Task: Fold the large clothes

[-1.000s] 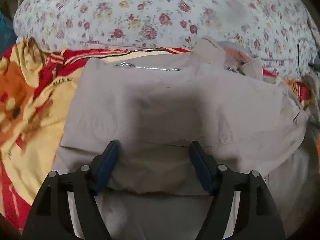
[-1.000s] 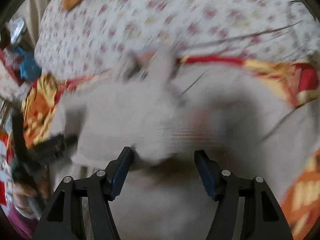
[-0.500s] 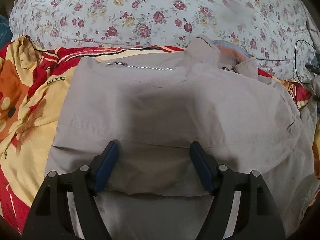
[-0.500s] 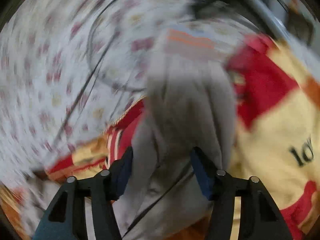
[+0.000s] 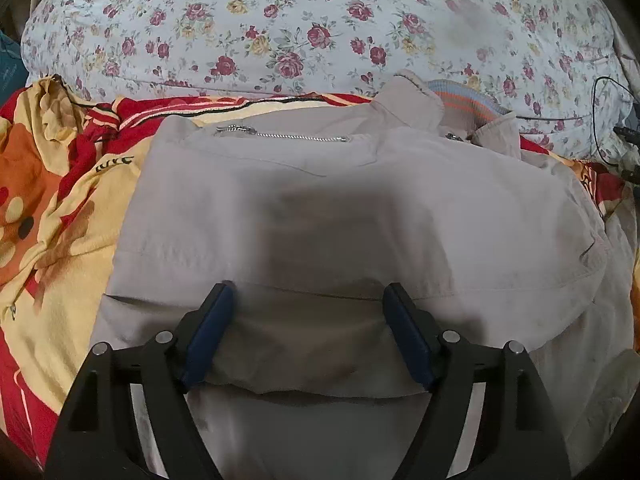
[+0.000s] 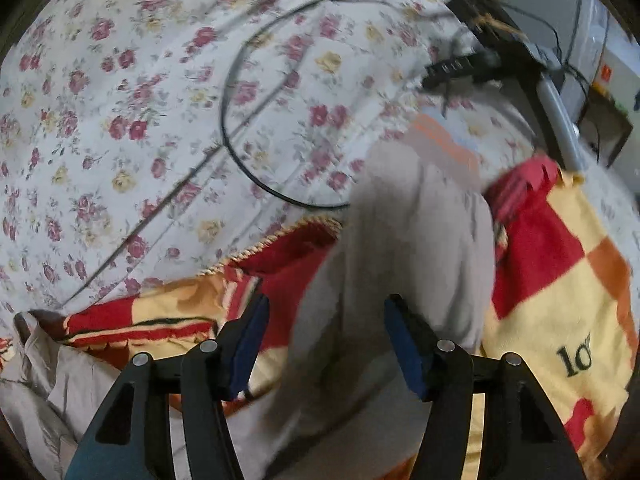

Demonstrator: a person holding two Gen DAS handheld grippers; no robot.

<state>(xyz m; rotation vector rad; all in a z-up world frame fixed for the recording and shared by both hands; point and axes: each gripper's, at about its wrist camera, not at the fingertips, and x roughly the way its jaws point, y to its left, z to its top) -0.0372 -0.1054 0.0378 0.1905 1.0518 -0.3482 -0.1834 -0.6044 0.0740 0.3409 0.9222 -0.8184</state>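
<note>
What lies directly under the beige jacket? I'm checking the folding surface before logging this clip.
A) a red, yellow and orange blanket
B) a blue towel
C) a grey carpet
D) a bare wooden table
A: the beige jacket is spread on the red, yellow and orange blanket, which shows beside it, with the floral quilt beyond.

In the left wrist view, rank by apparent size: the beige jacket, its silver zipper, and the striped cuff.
Largest to smallest as they look:
1. beige jacket
2. silver zipper
3. striped cuff
Zipper and cuff are close: the zipper is longer, the cuff broader.
</note>
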